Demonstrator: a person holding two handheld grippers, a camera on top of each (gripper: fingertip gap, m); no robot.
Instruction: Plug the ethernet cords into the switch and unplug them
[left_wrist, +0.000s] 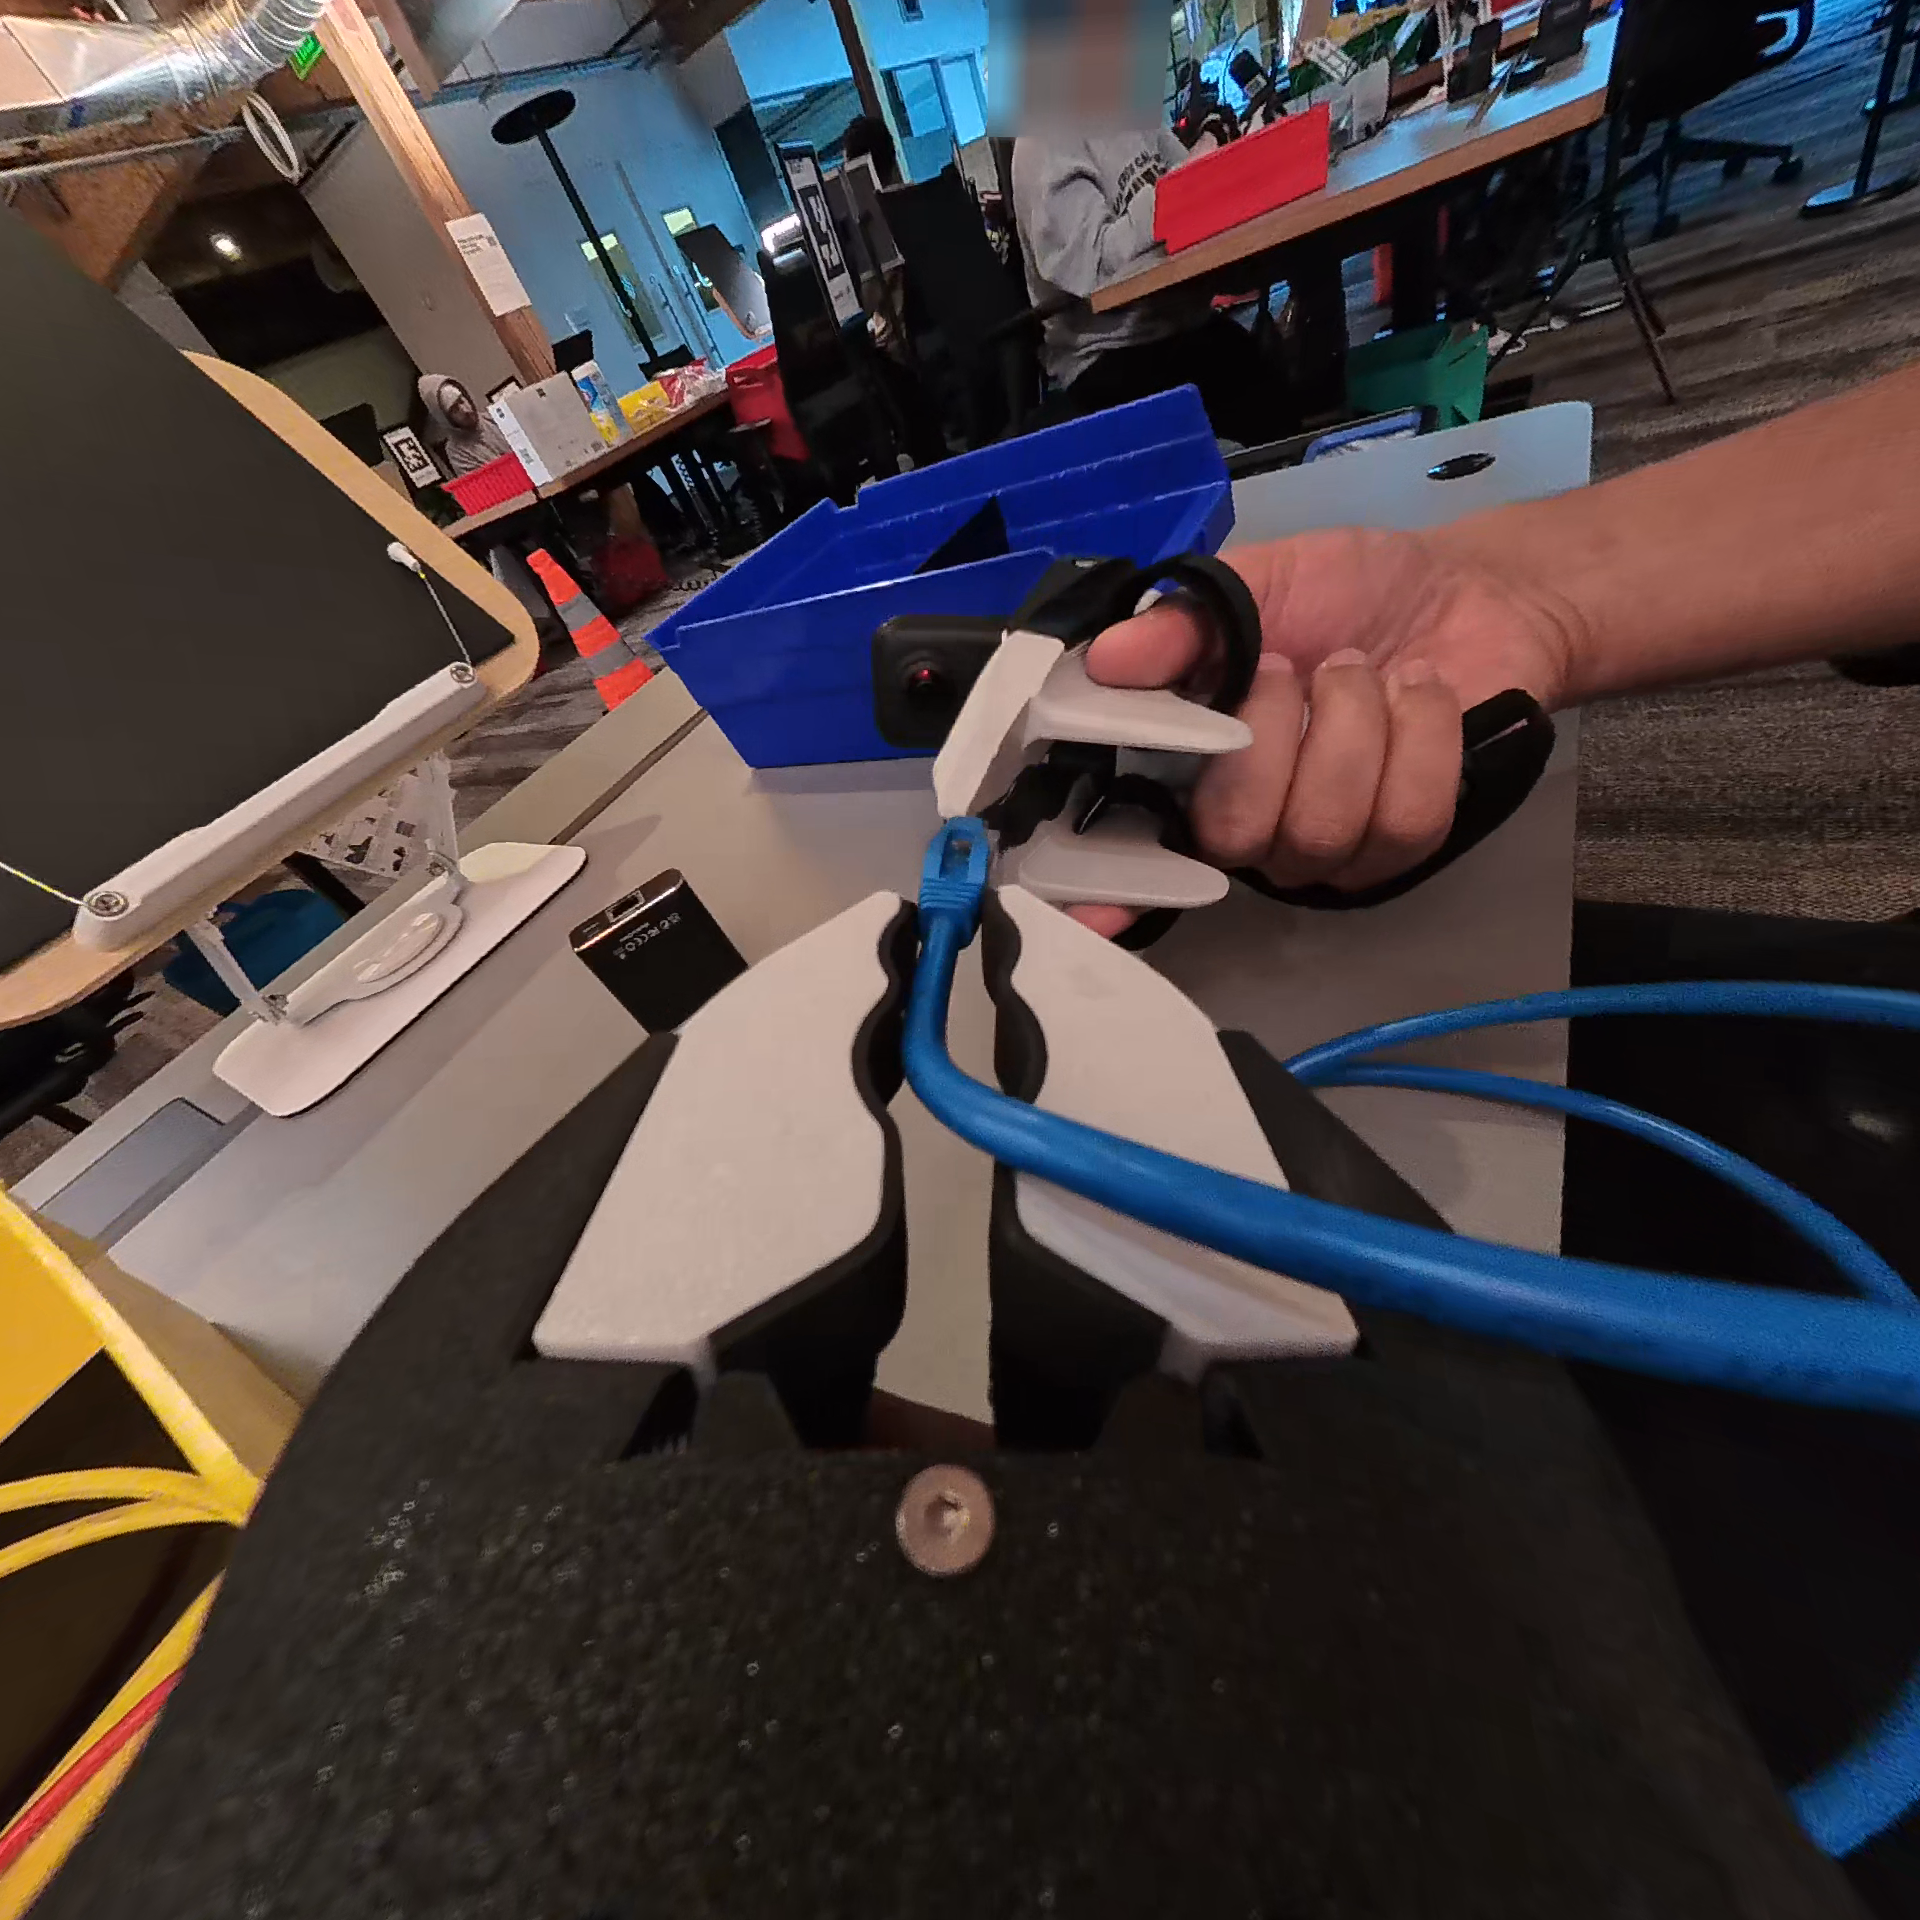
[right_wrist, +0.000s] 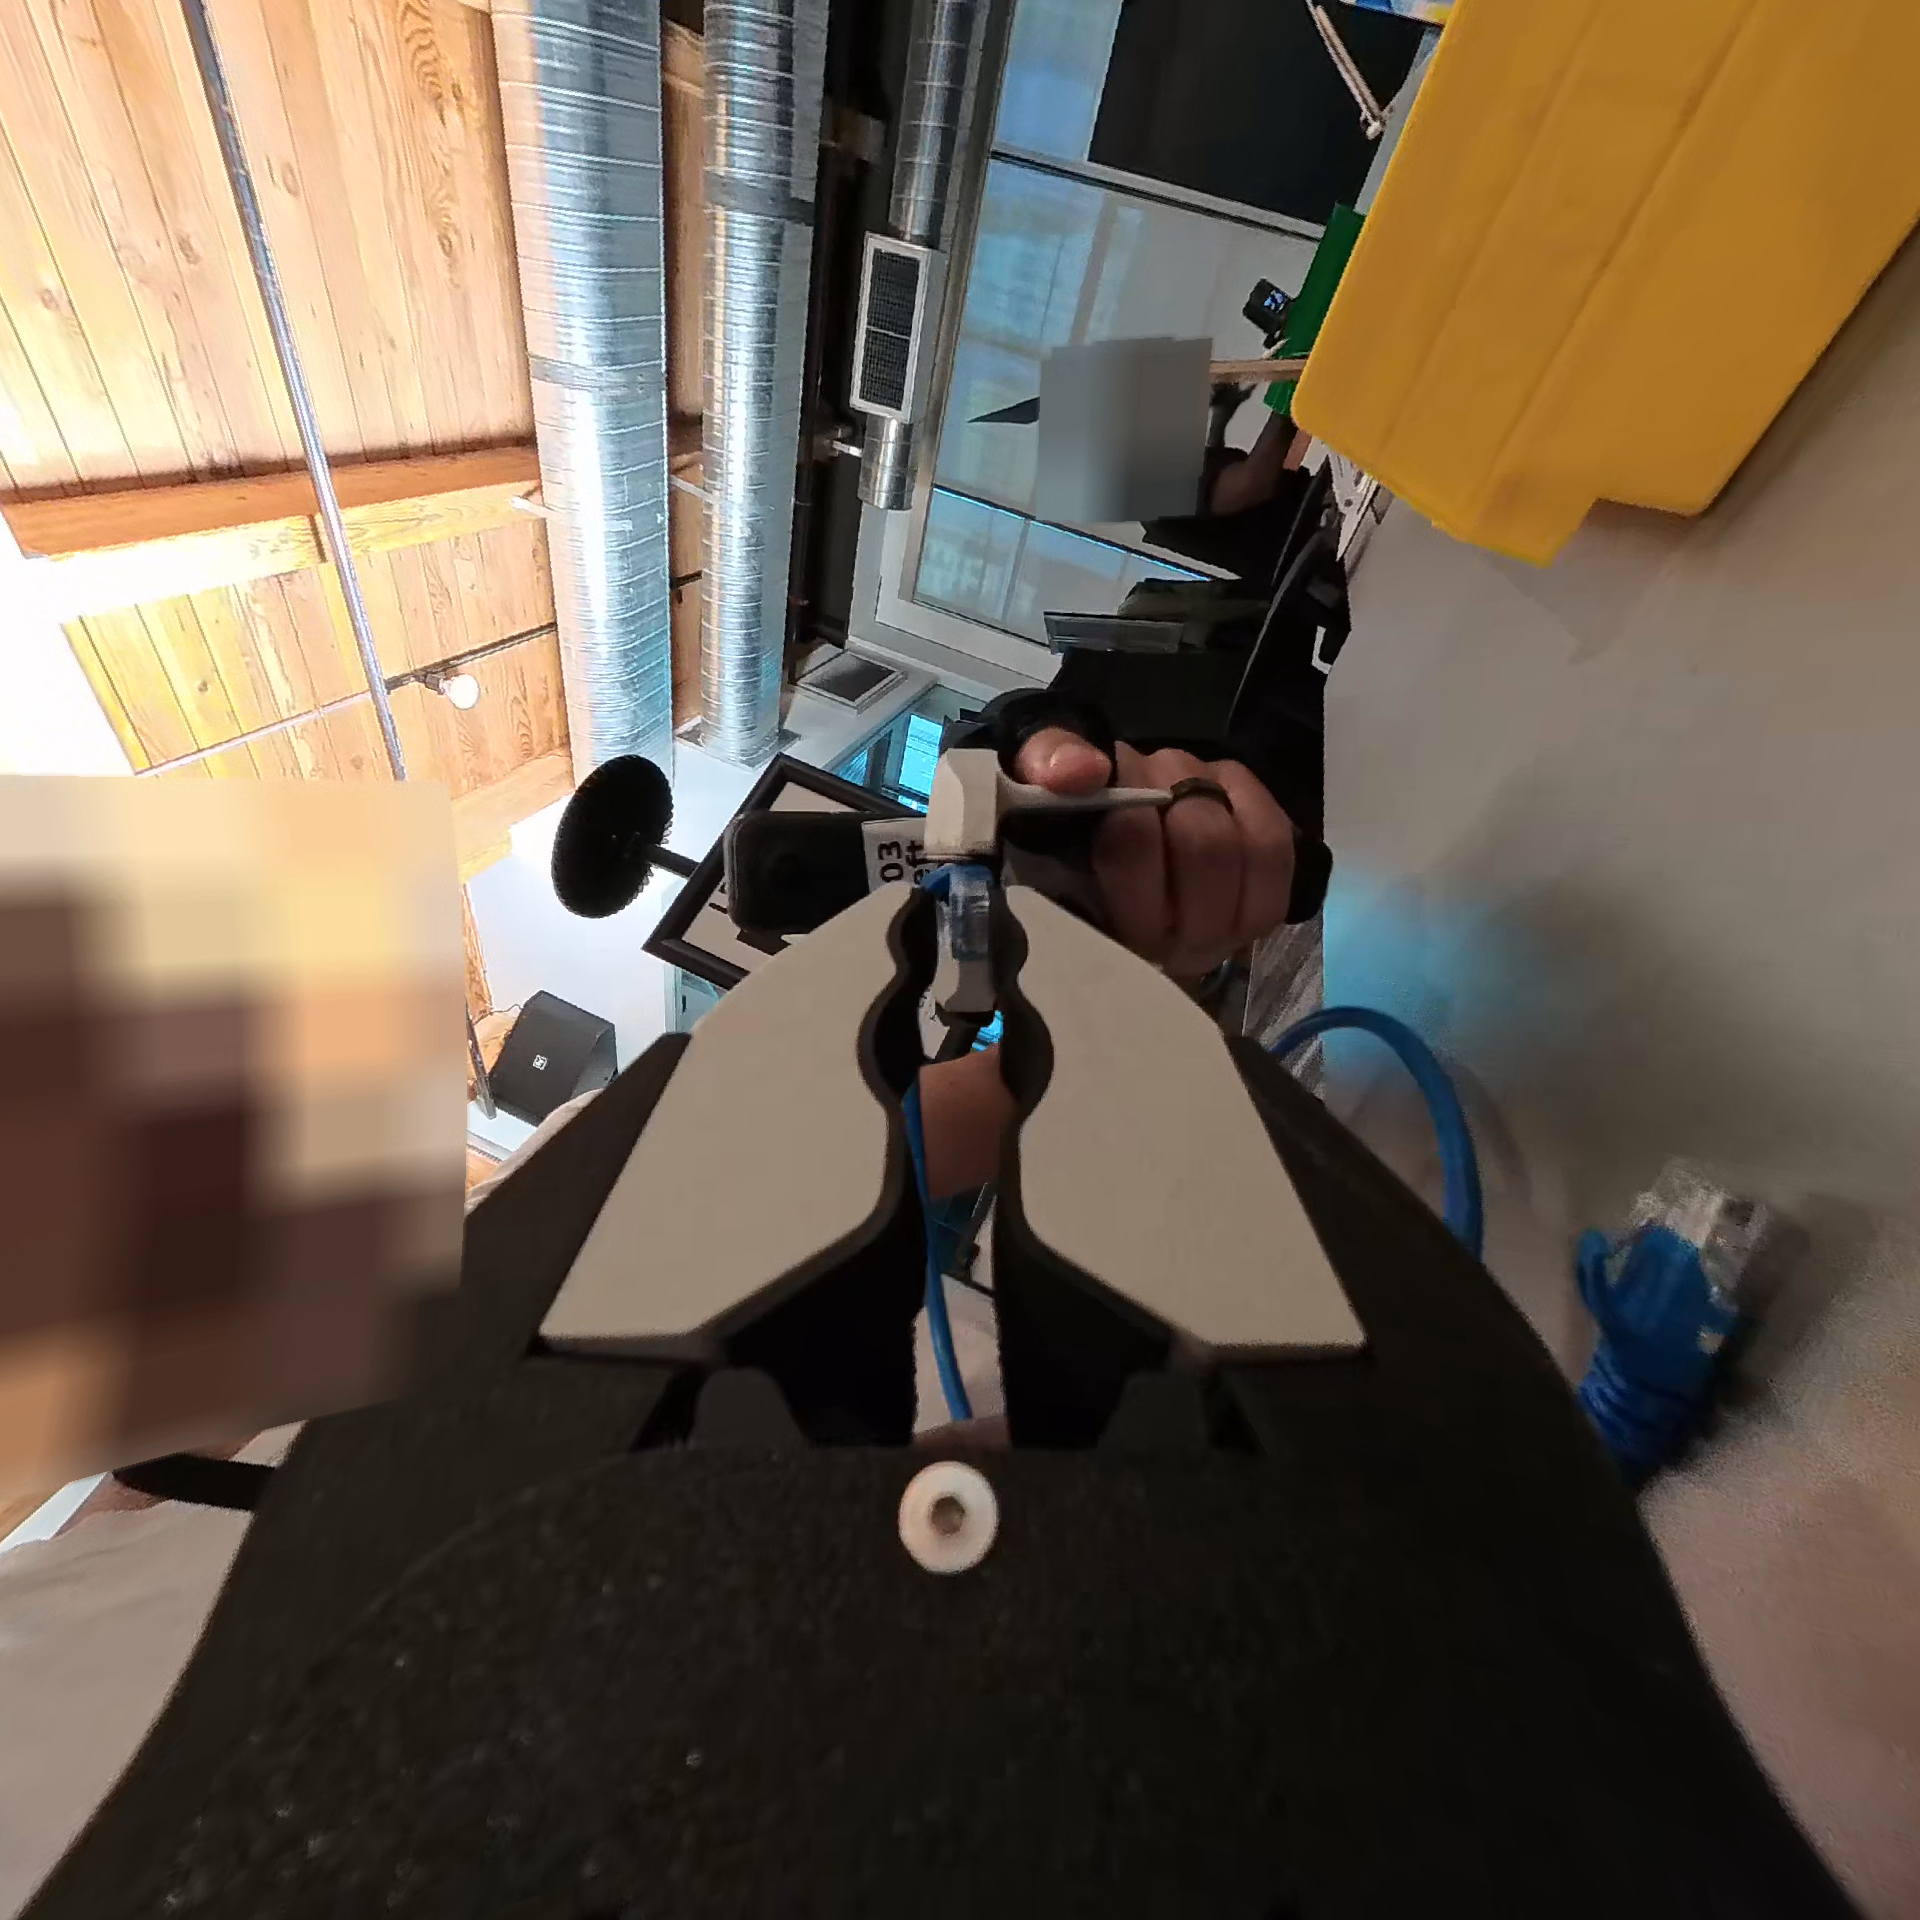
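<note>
Two grippers meet over the same blue cable (left_wrist: 1143, 1174), held up above the grey table (left_wrist: 1351, 997). Nearest in the left wrist view, the left gripper (left_wrist: 951, 925) has its fingers closed on the cable just behind the plug (left_wrist: 958, 857), and the cable runs back over the right finger and loops away to the right. Right at the plug's tip sits the right gripper (left_wrist: 987, 821), held in a hand (left_wrist: 1351, 727); in the right wrist view its fingers (right_wrist: 1049, 935) are clamped around the plug (right_wrist: 961, 914), with the left gripper (right_wrist: 966, 831) just beyond. A second blue plug (right_wrist: 1683, 1236) lies loose on the table. Left of the grippers, the black switch (left_wrist: 660, 945) rests on the table, apart from the cable, nothing plugged into the port that shows. Farther back stands a blue bin (left_wrist: 831, 665), and a white stand (left_wrist: 395, 956) is at left.
</note>
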